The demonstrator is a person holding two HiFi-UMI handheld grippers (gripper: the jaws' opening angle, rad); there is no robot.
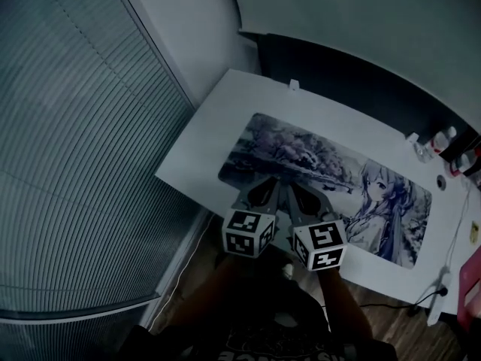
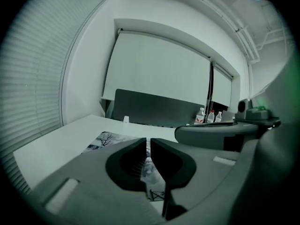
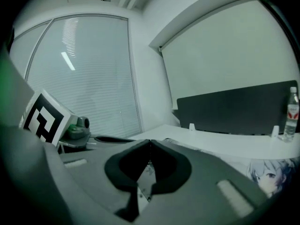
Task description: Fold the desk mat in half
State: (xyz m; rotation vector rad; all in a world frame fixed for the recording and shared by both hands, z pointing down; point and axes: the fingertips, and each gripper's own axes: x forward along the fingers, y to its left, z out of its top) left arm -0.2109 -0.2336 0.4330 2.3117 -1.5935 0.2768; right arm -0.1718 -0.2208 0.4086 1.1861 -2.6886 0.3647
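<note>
Window blinds: fill the far left, slats shut, running from far to near beside the desk.
Desk: white top, its left corner pointing at the blinds, surface mostly bare around the mat.
Left claw: jaws drawn together, only a sliver of gap at the tips, nothing between them. It is poised over the near long edge of the mat, toward the mat's left end. Contact with the mat cannot be told.
Right claw: just beside the left one, tips meeting, nothing gripped, pointing at the same stretch of the near edge.
Desk mat: lies flat and unfolded on the desk, printed with wintry trees at the left and a drawn figure at the right.
Partition: dark panel along the far edge of the desk.
Bottles: clustered at the desk's far right, well apart from the claws.
Cable: hangs off the near right edge.
</note>
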